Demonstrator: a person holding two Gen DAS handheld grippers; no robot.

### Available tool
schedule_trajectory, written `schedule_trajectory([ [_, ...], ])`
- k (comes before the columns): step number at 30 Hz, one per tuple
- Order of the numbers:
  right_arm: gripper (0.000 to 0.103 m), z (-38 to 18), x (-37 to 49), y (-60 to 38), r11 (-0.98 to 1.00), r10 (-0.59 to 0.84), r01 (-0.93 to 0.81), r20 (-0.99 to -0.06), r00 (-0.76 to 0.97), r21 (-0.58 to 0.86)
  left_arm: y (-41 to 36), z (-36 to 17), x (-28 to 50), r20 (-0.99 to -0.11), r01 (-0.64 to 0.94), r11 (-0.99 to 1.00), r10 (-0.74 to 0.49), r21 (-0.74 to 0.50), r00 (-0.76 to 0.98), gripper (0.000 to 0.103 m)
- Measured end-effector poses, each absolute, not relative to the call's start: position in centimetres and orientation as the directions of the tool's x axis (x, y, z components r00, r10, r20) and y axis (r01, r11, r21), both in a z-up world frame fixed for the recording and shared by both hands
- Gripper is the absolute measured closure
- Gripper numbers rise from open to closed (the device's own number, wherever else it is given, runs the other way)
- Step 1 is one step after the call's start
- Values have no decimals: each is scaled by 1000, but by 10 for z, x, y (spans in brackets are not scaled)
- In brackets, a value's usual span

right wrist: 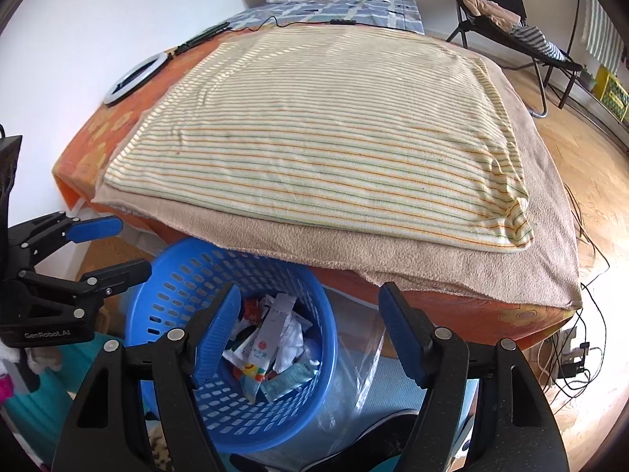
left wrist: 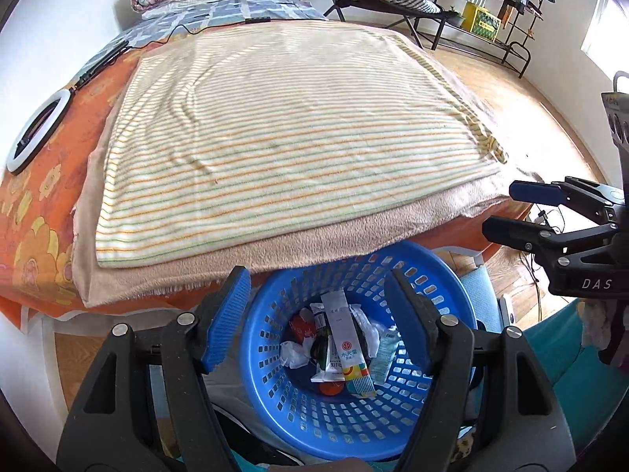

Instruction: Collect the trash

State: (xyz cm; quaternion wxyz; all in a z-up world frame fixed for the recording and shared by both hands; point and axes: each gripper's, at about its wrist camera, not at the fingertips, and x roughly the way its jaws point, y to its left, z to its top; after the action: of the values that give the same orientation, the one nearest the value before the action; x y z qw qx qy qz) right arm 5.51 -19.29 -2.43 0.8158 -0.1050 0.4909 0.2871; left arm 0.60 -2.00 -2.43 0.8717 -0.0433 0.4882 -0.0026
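Looks like the drop-off end of the job: both the left hand-held gripper [left wrist: 320, 316] and right hand-held gripper [right wrist: 310, 338] hang wide open with nothing in them, over the round blue perforated plastic basket [left wrist: 428, 283] tucked under the striped-blanket bed's [left wrist: 283, 118] near edge. The crumpled wrappers and paper trash [left wrist: 342, 350] sit in the basket bottom. The long white sachet [left wrist: 346, 338] runs roughly 12 to 6 o'clock, so next I'd guess scan the bed for leftovers.
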Motion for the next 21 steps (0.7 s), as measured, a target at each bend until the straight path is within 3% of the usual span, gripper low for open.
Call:
schedule_trajectory([
  [2, 31, -17, 61, -191, 812, 372, -574, -852, 368, 107, -17, -11, 10, -834, -37, 997, -34, -65, 551, 30],
  [6, 31, -1, 74, -187, 809, 392, -578, -829, 398, 105, -11, 17, 21, -793, -41, 998, -12, -47, 609, 18],
  [21, 31, 32, 118, -172, 790, 492, -600, -716, 495, 128, 13, 55, 62, -718, -80, 996, 33, -32, 695, 14],
])
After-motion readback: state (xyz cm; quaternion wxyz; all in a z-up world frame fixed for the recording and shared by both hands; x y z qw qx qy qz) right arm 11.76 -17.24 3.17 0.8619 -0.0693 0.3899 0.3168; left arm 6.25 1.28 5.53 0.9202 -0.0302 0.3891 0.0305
